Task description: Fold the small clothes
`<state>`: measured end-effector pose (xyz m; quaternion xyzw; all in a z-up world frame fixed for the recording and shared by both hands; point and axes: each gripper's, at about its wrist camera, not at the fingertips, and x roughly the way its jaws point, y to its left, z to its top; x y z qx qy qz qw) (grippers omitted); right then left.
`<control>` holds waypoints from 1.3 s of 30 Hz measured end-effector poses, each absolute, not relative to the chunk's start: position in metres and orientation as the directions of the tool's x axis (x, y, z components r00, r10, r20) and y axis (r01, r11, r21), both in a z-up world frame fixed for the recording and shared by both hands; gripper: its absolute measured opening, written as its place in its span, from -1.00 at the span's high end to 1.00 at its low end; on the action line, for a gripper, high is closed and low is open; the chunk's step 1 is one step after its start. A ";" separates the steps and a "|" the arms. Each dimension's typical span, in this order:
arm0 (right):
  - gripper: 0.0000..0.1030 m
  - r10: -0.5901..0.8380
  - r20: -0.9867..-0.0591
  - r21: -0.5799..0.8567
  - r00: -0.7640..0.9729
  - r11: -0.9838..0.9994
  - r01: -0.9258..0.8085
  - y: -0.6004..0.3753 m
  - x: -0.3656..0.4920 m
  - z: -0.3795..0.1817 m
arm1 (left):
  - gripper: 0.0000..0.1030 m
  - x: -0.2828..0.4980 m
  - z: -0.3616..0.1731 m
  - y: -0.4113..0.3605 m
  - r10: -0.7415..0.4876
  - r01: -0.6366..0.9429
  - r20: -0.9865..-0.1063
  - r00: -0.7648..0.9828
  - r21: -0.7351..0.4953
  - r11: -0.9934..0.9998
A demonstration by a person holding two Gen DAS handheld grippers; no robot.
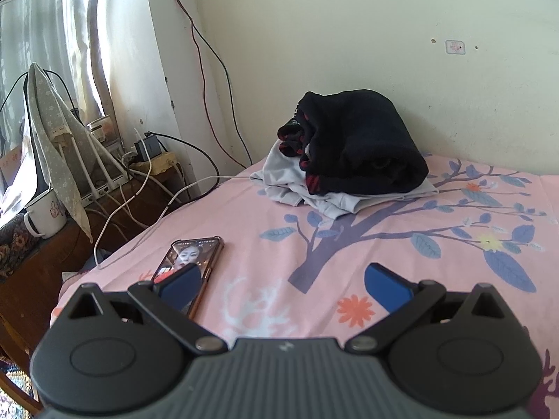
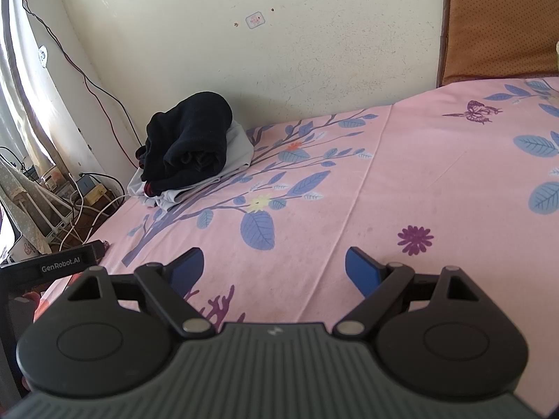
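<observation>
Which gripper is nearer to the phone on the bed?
Left. The left gripper hovers beside the phone, one finger overlapping it in view. The right gripper shows no phone.

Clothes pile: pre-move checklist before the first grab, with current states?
1. Left hand-held gripper open, nothing between the pads: ok.
2. Right hand-held gripper open, nothing between the pads: ok.
3. Clothes pile in view from both wrists, black garment on top of the white one: ok.
4. Sheet between grippers and pile free of obstacles: ok.
5. Phone lies right by the left gripper's left finger, partly hidden behind it: not ok, keep clear.
6. How many garments are in the pile: cannot tell.
</observation>
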<state>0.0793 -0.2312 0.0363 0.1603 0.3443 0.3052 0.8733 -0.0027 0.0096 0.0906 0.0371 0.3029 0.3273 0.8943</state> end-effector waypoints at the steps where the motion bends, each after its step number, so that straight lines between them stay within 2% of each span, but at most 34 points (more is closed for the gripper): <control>1: -0.75 0.644 -0.503 0.490 0.576 0.762 -0.423 -0.231 0.080 0.036 | -1.00 -0.002 0.090 0.010 0.611 -0.564 -0.519 0.598 0.269 0.780; 19: -0.75 0.644 -0.502 0.490 0.577 0.762 -0.424 -0.231 0.079 0.037 | -1.00 0.006 0.070 0.013 0.568 -0.528 -0.628 0.532 0.279 0.802; 39: -0.75 0.654 -0.491 0.499 0.576 0.753 -0.430 -0.234 0.080 0.040 | -1.00 0.011 0.070 0.006 0.504 -0.480 -0.679 0.534 0.247 0.842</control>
